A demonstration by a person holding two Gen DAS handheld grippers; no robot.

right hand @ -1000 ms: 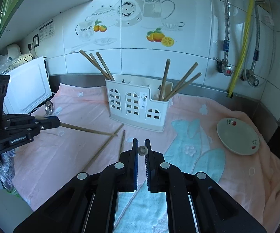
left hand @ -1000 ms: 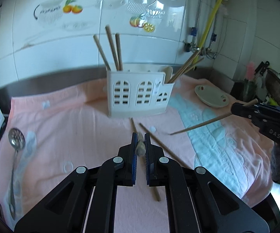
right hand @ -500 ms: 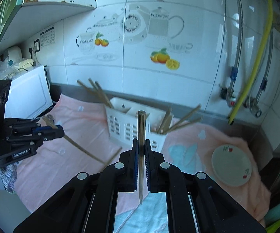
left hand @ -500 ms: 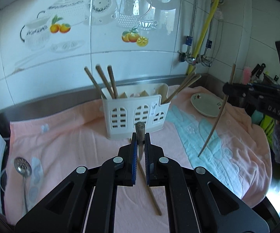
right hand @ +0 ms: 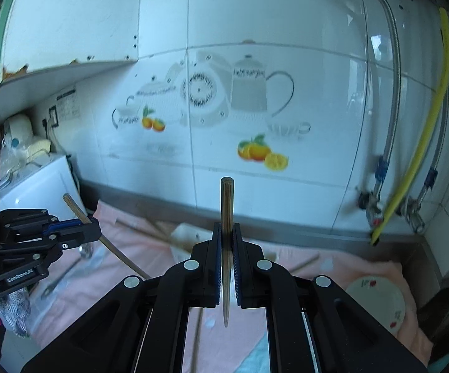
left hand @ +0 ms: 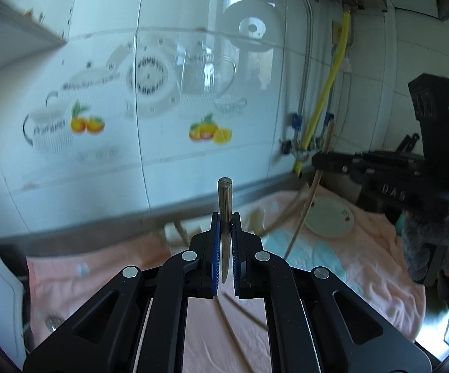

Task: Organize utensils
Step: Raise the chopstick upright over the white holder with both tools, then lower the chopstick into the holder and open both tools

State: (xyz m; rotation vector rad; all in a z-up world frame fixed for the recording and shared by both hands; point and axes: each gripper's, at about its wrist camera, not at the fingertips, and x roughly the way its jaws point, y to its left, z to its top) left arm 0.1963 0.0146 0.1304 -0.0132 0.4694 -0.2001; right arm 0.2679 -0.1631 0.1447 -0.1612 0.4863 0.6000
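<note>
Gripping one chopstick apiece, both tools hang above the bench.

Left tool (left hand: 225, 220) is clenched on a chopstick (left hand: 224, 205) standing upright between its pads, blunt end up; right tool (right hand: 227, 233) grasps another chopstick (right hand: 226, 217) the same way. Below and ahead of each tool, blurred, sits the white holder (right hand: 190, 233) on the pink towel (left hand: 377, 267); two loose chopsticks (left hand: 243, 310) lie under the left tool, a plate (right hand: 377, 298) to the right tool's lower right.
</note>
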